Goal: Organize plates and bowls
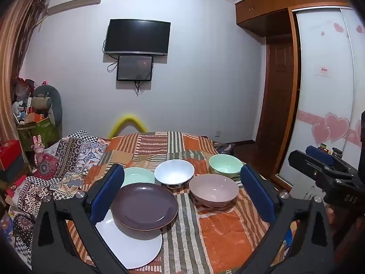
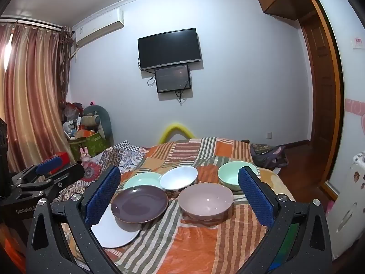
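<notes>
On a striped orange cloth sit a dark purple plate [image 1: 144, 205] [image 2: 139, 203] overlapping a white plate [image 1: 132, 246] [image 2: 114, 233], with a mint green plate [image 1: 136, 175] [image 2: 142, 179] behind them. A white bowl [image 1: 173, 172] [image 2: 178, 178], a pink bowl [image 1: 213, 189] [image 2: 205, 199] and a mint green bowl [image 1: 225, 165] [image 2: 232, 175] stand to the right. My left gripper [image 1: 182, 196] hangs open above the near dishes, holding nothing. My right gripper [image 2: 180, 196] is open too and holds nothing. Each gripper shows at the edge of the other's view.
The striped table [image 1: 228, 233] ends at the right, where wooden floor and a wardrobe [image 1: 324, 91] with heart stickers follow. A patterned blanket [image 1: 68, 159] lies to the left, with boxes and toys [image 2: 89, 137] behind it. A dark bag [image 2: 269, 155] lies on the floor.
</notes>
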`<action>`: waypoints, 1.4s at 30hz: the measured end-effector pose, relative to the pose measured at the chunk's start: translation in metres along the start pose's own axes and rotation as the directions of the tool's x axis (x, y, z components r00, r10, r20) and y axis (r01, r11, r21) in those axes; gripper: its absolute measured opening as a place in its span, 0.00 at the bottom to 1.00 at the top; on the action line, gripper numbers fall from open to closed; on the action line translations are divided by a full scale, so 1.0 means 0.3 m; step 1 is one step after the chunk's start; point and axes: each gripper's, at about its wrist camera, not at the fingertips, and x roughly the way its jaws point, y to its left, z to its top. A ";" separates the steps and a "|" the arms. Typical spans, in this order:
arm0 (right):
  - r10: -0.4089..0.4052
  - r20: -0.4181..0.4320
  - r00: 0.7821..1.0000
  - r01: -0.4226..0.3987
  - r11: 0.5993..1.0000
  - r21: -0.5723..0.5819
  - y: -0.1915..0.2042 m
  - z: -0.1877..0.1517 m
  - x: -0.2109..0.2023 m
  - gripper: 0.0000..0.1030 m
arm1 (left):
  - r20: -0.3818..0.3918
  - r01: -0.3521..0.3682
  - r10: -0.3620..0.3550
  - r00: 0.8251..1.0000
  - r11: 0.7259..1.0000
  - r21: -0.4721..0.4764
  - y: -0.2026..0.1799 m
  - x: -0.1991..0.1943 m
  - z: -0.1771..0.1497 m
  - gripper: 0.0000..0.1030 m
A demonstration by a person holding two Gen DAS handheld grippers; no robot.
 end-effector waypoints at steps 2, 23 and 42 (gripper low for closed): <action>0.002 0.005 1.000 -0.002 1.000 0.008 -0.001 0.000 -0.001 1.00 | -0.001 -0.001 0.001 1.000 1.000 -0.002 0.002 -0.001 0.000 1.00; -0.002 -0.004 1.000 0.002 1.000 -0.005 0.014 -0.008 -0.012 1.00 | -0.007 -0.004 0.004 1.000 1.000 0.009 -0.005 0.012 -0.006 1.00; 0.006 -0.003 1.000 -0.006 1.000 -0.007 0.021 -0.011 0.010 1.00 | 0.009 -0.010 0.010 1.000 1.000 0.015 -0.010 -0.001 0.005 1.00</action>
